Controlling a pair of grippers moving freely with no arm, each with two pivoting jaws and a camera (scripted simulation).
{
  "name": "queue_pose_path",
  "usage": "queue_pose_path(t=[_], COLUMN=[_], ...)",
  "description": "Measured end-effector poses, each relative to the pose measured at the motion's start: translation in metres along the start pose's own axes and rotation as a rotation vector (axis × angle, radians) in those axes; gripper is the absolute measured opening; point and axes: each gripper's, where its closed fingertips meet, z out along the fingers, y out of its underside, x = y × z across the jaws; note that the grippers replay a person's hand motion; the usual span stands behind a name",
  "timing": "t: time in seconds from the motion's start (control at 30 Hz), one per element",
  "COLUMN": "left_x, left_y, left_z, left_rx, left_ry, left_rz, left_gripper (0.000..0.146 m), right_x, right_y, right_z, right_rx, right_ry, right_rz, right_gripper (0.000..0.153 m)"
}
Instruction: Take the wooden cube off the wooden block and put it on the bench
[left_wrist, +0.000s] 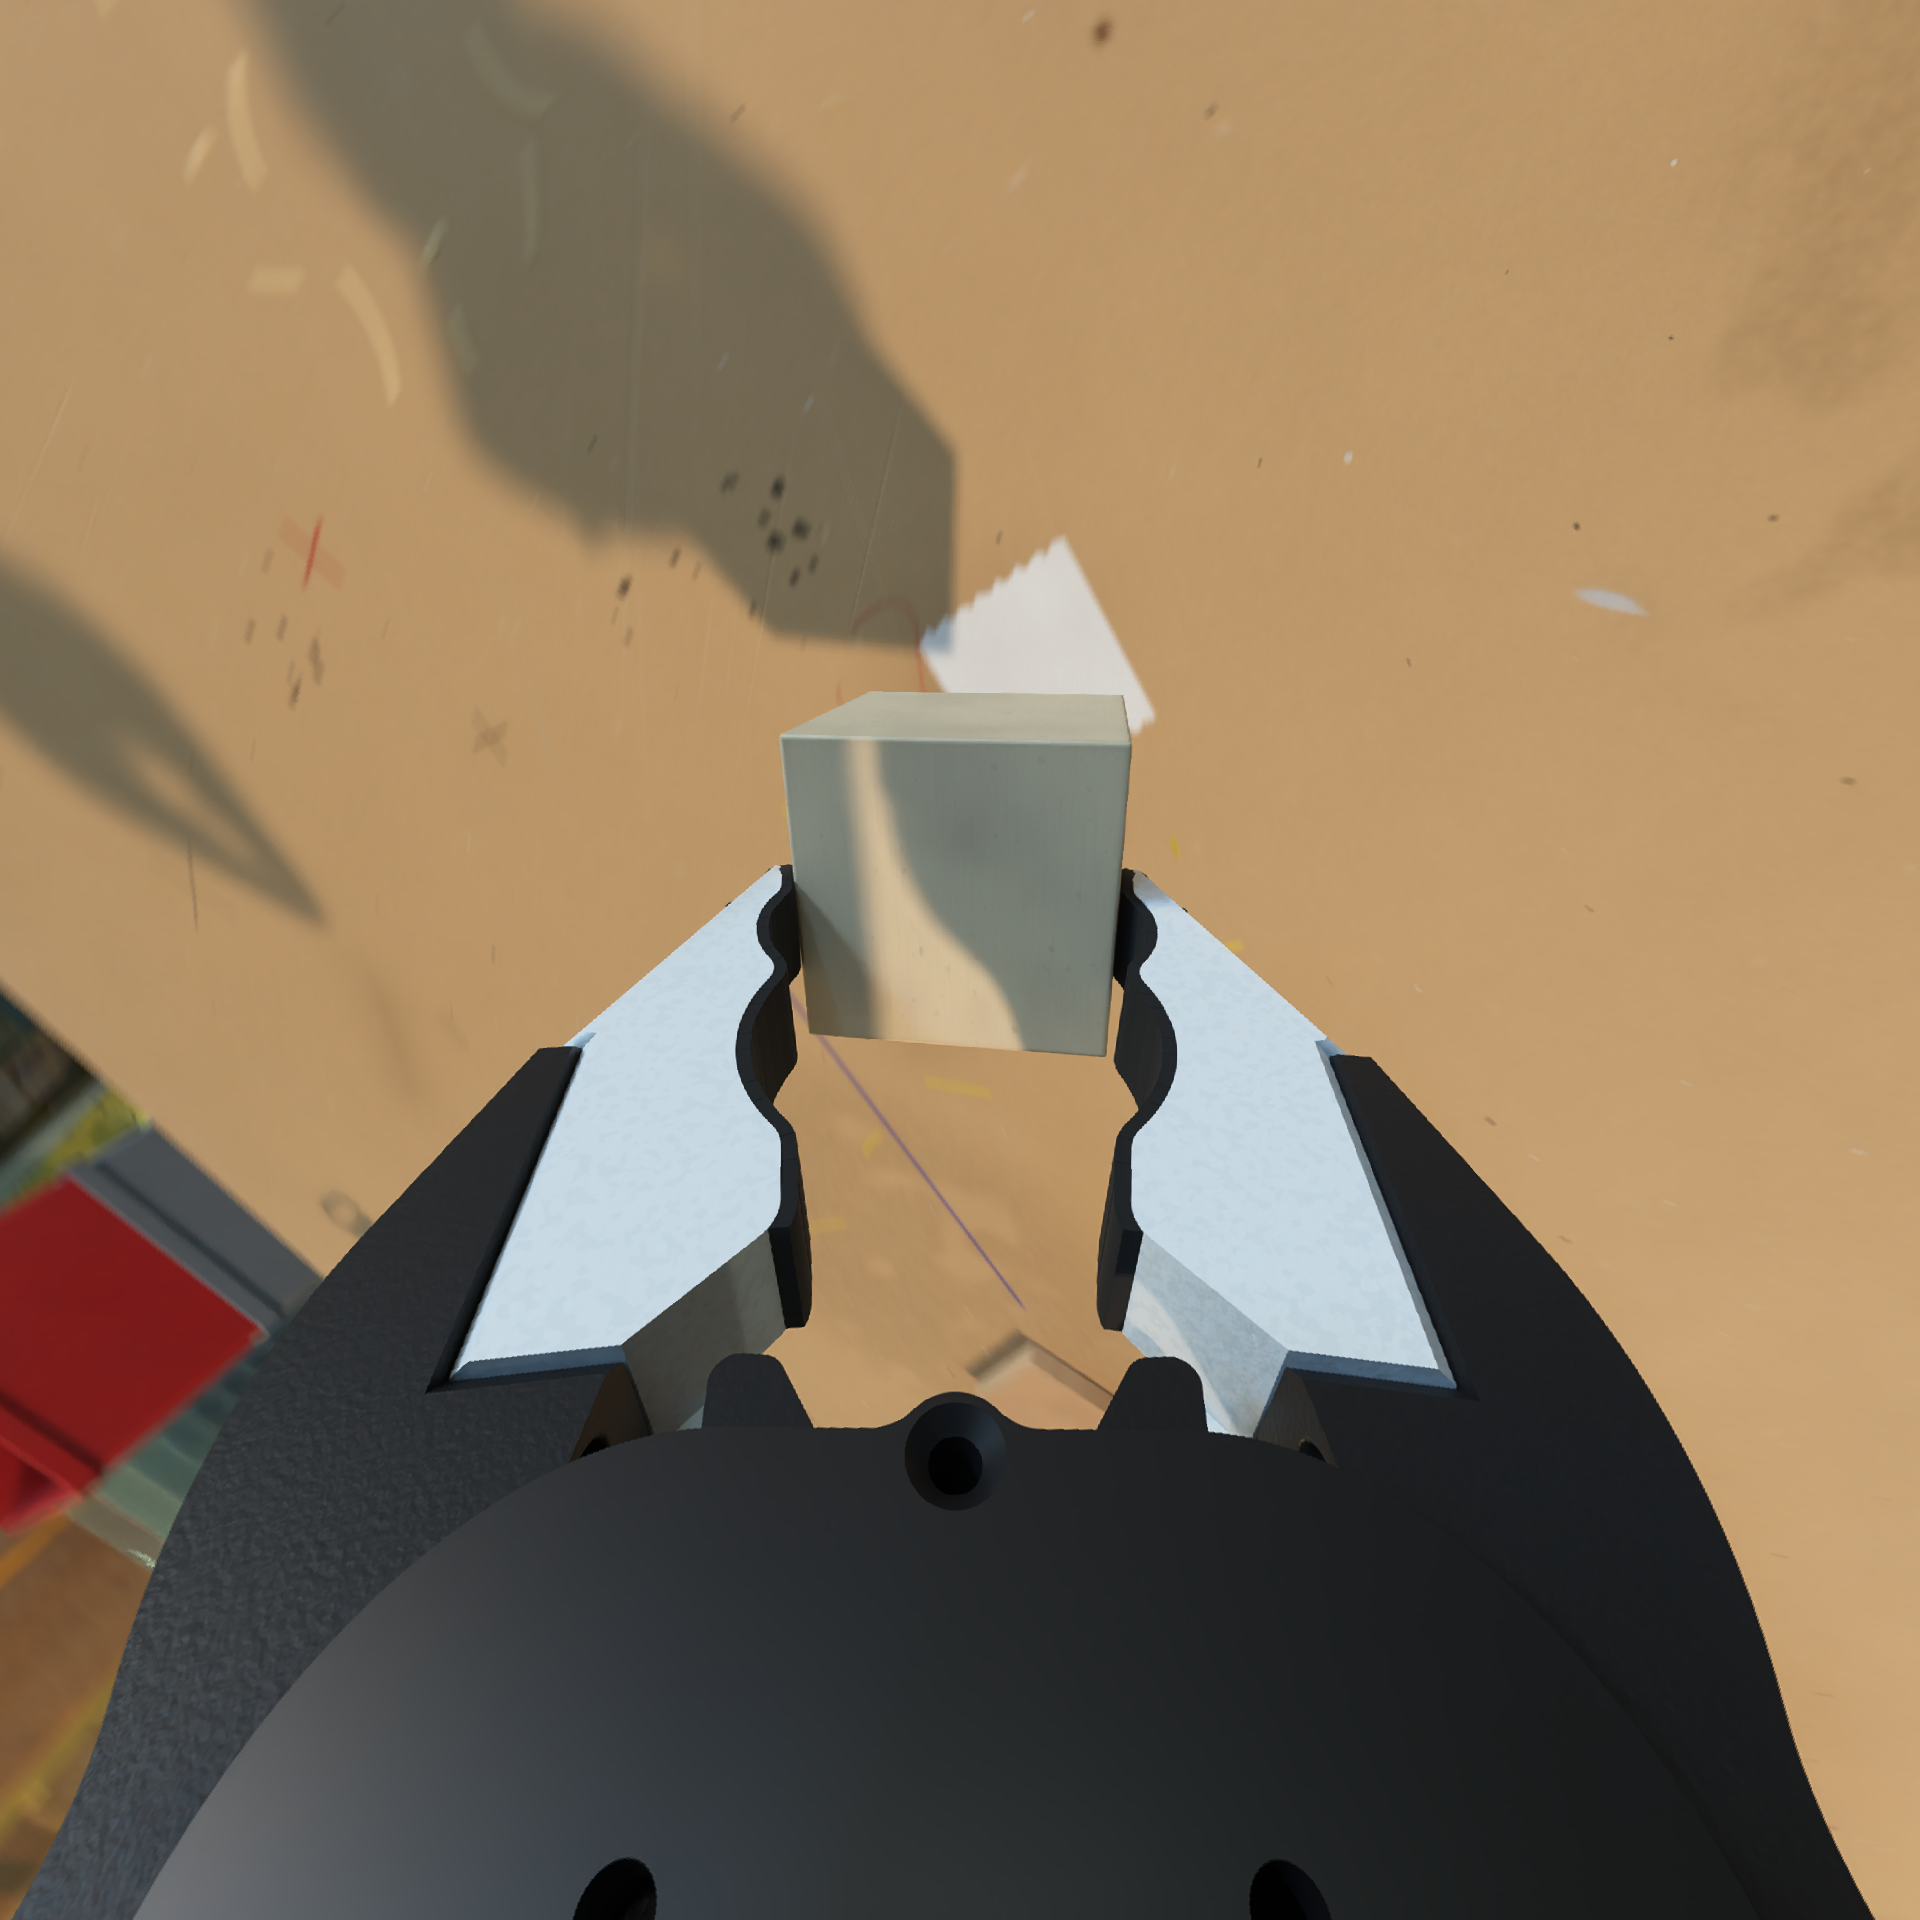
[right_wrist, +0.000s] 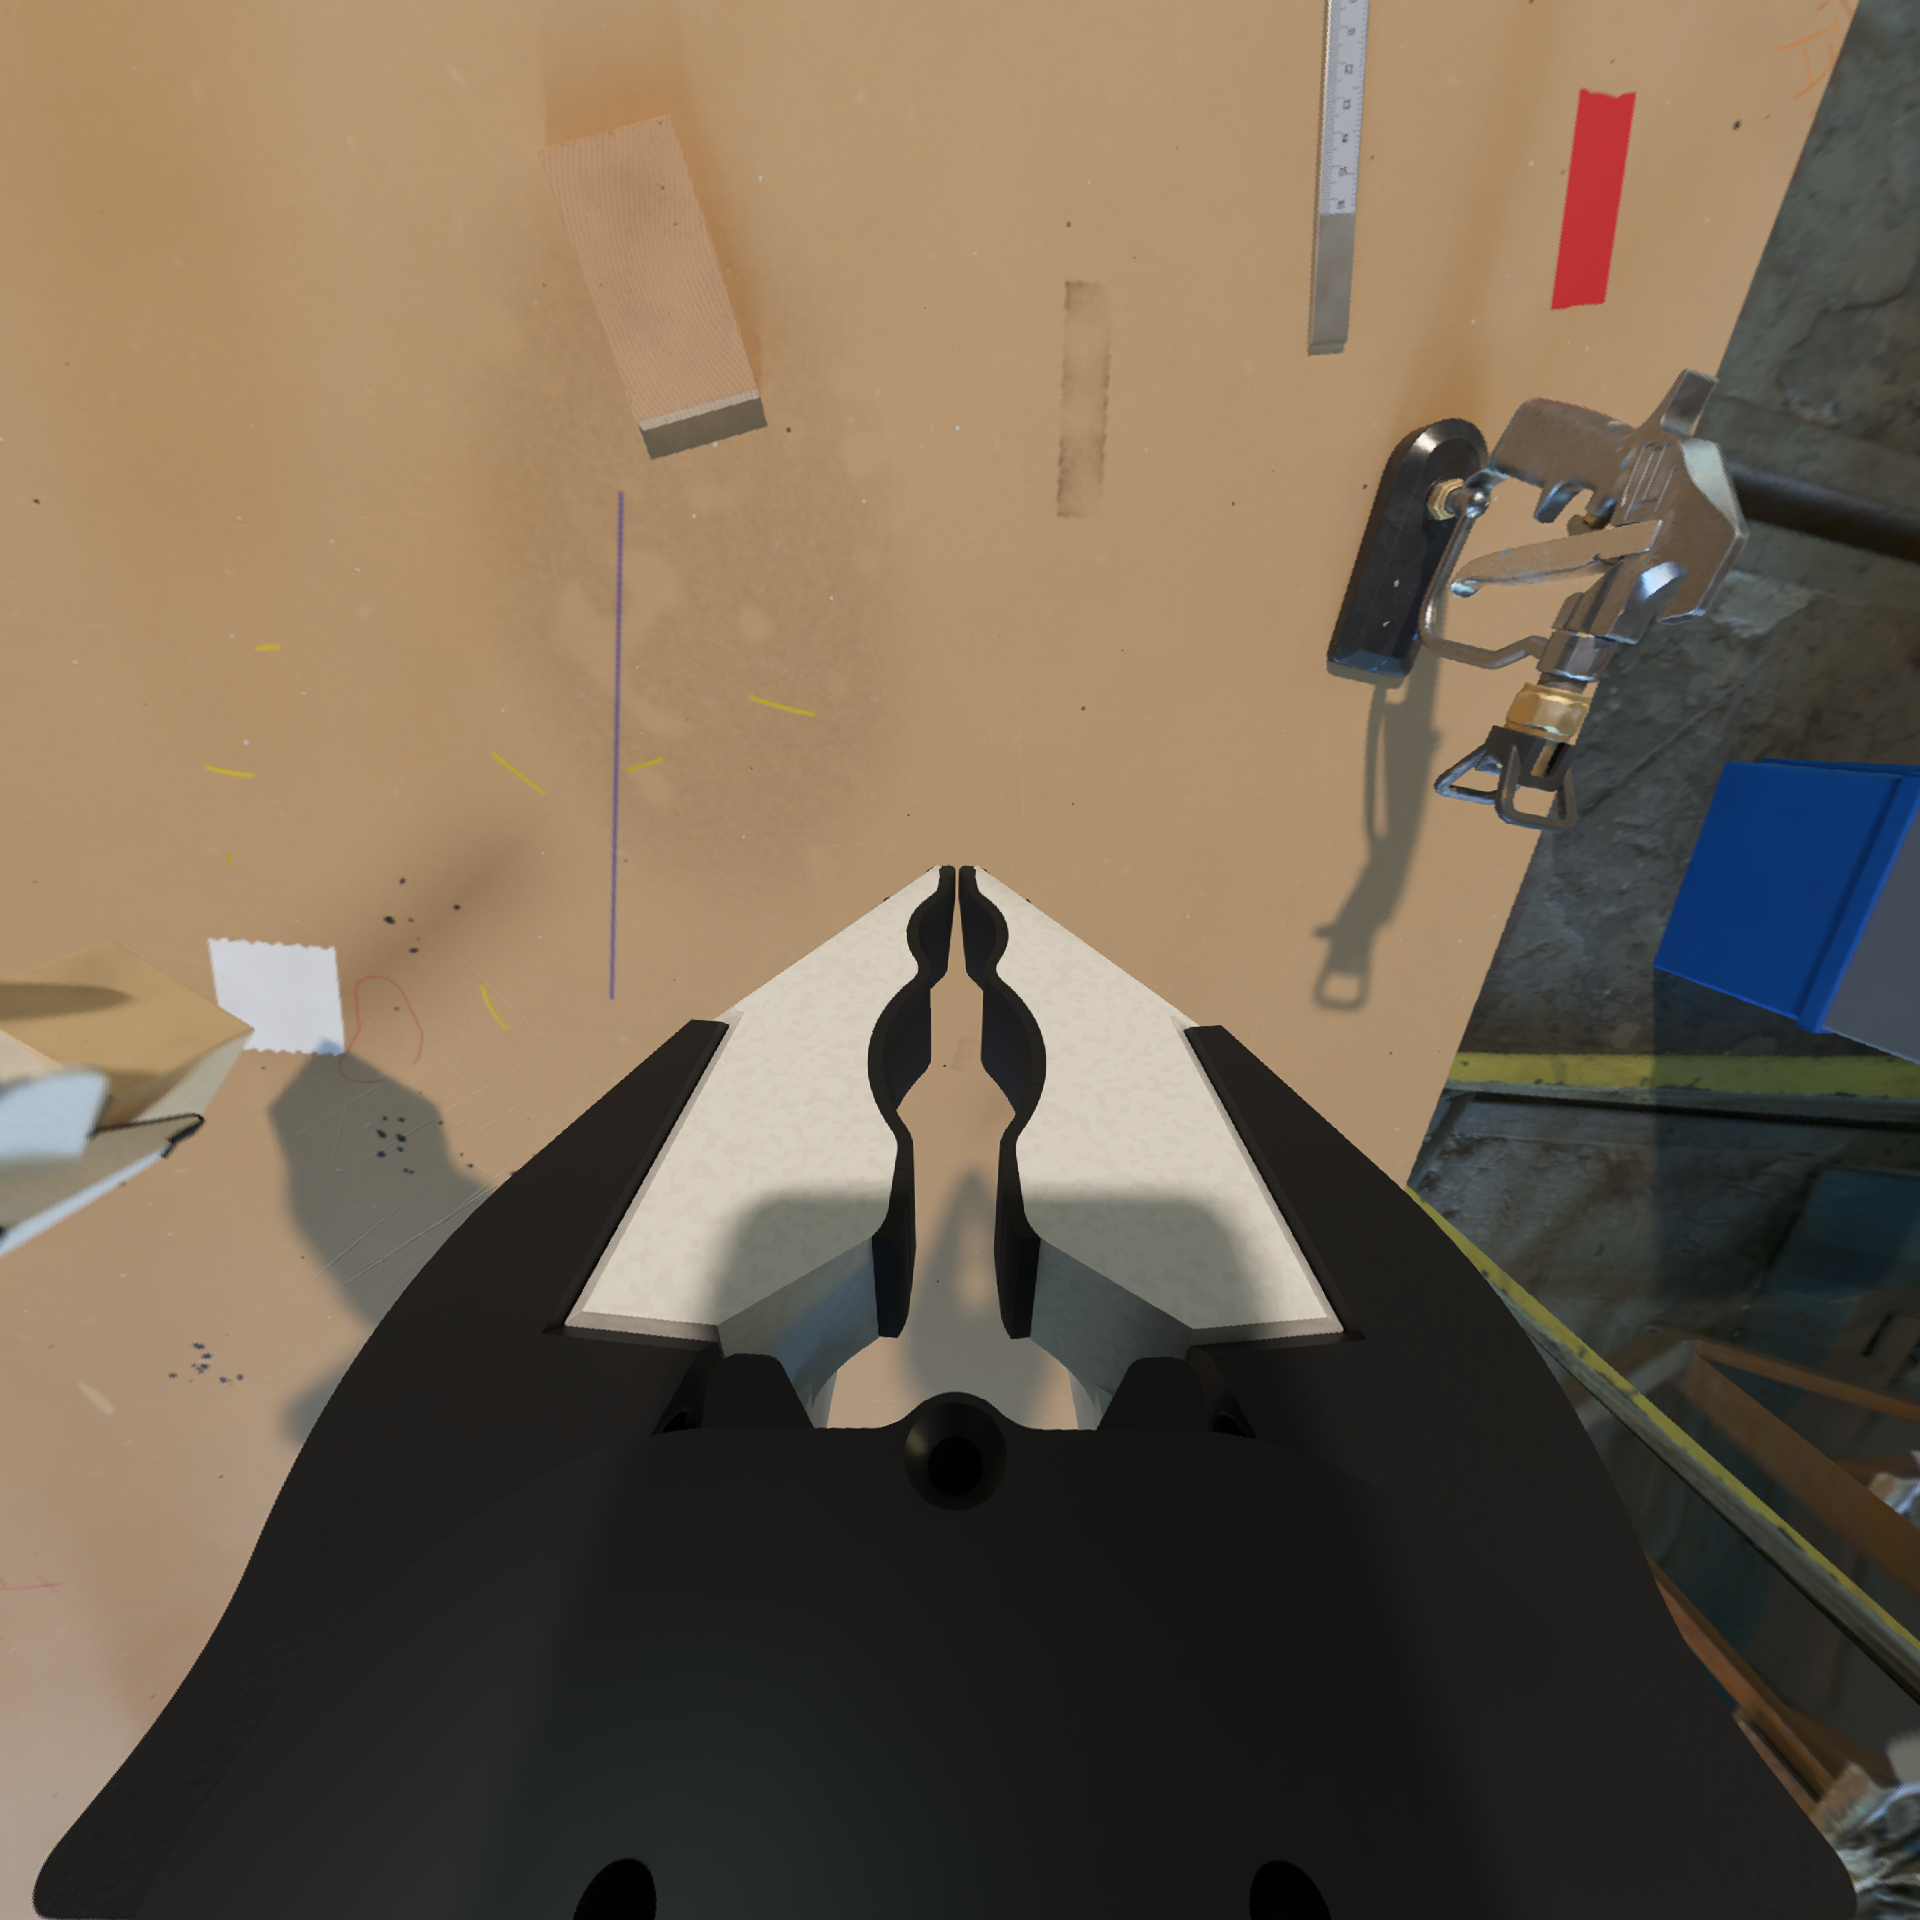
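The left gripper (left_wrist: 954, 940) held the cube (left_wrist: 956, 873) between its two fingertips, one pad pressed against each side face. The cube was off the block and appeared raised above the bench (left_wrist: 1455, 727), its lower edge clear of the surface in the left wrist view. A white paper scrap (left_wrist: 1039, 634) lay on the bench just beyond the cube, partly hidden behind it. A red object (left_wrist: 94, 1340) showed past the bench edge at the lower left; its kind could not be determined.

The right gripper (right_wrist: 956, 883) held nothing. Its fingers were closed, with the tips almost touching. It hung over a bare part of the bench (right_wrist: 935, 675).

In the right wrist view the block (right_wrist: 655, 281) lay flat on the far part of the bench, with nothing on it. The cube (right_wrist: 135, 1023) and the left gripper's fingers (right_wrist: 47, 1122) showed at the left edge, near the paper scrap (right_wrist: 275, 992) and well apart from the block.

A steel ruler (right_wrist: 1335, 177) and a strip of red tape (right_wrist: 1592, 197) lay at the far right. A spray gun (right_wrist: 1548, 582) rested at the right edge of the bench. A blue bin (right_wrist: 1787, 894) stood off the bench on the right; its contents were not visible.
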Motion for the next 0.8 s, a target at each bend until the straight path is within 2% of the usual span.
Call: queue_pose_path(t=[0.13, 0.23, 0.5, 0.63, 0.67, 0.7, 0.73, 0.8], left_x=[-0.001, -0.006, -0.015, -0.023, -0.027, -0.031, -0.036, -0.048], left_y=[-0.025, -0.030, -0.026, -0.022, -0.023, -0.025, -0.028, -0.030], left_z=[0.045, 0.064, 0.078, 0.076, 0.071, 0.062, 0.049, 0.011], left_rx=[-0.004, 0.007, 0.002, -0.051, -0.046, -0.025, 0.021, 0.163], left_ry=[0.081, 0.122, 0.108, 0.063, 0.038, 0.016, -0.007, -0.050], left_rz=[0.158, 0.200, 0.248, 0.158, 0.118, 0.067, -0.002, -0.177], left_gripper=[0.061, 0.061, 0.061, 0.061, 0.076, 0.099, 0.107, 0.104], right_x=[0.000, 0.000, 0.002, 0.000, -0.001, -0.001, 0.000, -0.006], right_y=[0.000, 0.000, -0.003, 0.002, 0.008, 0.016, 0.027, 0.057], right_z=[0.000, 0.000, 0.001, -0.002, -0.006, -0.014, -0.026, -0.052], right_rx=[0.000, 0.005, 0.089, 0.124, 0.118, 0.129, 0.160, 0.260], right_ry=[0.045, 0.074, 0.113, 0.143, 0.157, 0.201, 0.274, 0.391], right_rz=[-0.014, -0.007, 0.094, 0.107, 0.122, 0.138, 0.157, 0.227], right_gripper=[0.001, 0.001, 0.001, 0.001, 0.001, 0.001, 0.001, 0.001])
